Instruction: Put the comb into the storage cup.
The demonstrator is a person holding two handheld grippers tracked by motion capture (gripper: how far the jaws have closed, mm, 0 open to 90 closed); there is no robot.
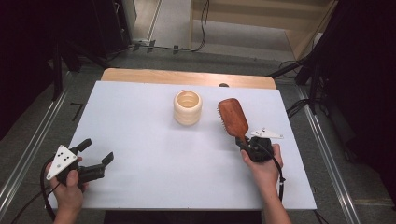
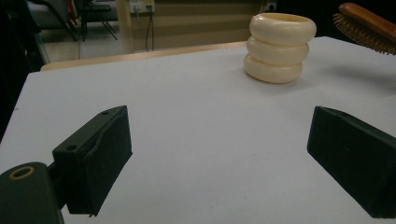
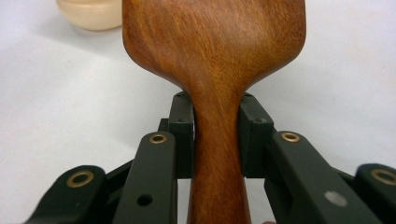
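High view: white table [image 1: 154, 154] carries one cream ribbed cup [image 1: 187, 108] near the middle-back and one wooden hairbrush [image 1: 232, 117] just right of it, brush head pointing away from the person, apart from the cup. Right claw [image 1: 243, 141] is clamped on the brush handle, hand behind it near the table's right side. Left claw [image 1: 95, 151] hangs over the near-left corner, jaws spread wide, nothing between them, well apart from cup and brush. Left gripper view: both black jaws stand far apart over bare table; the cup [image 2: 279, 48] sits ahead at right, three stacked rings, mouth up; the brush [image 2: 366, 28] bristles face down at the top right edge, seemingly lifted off the surface with a shadow below. Right gripper view: right claw [image 3: 217, 140] closed tight on the narrow neck of the brush [image 3: 215, 51], pads pressing both sides just below the head; cup base [image 3: 88, 11] sits top left. Judged step: carrying the brush toward the cup, probably to stand it in. To do it well, keep the grip firm at the neck, tip the handle down, centre over the cup mouth, lower slowly so the light cup does not tip. Count: one cup, one brush, two claws.
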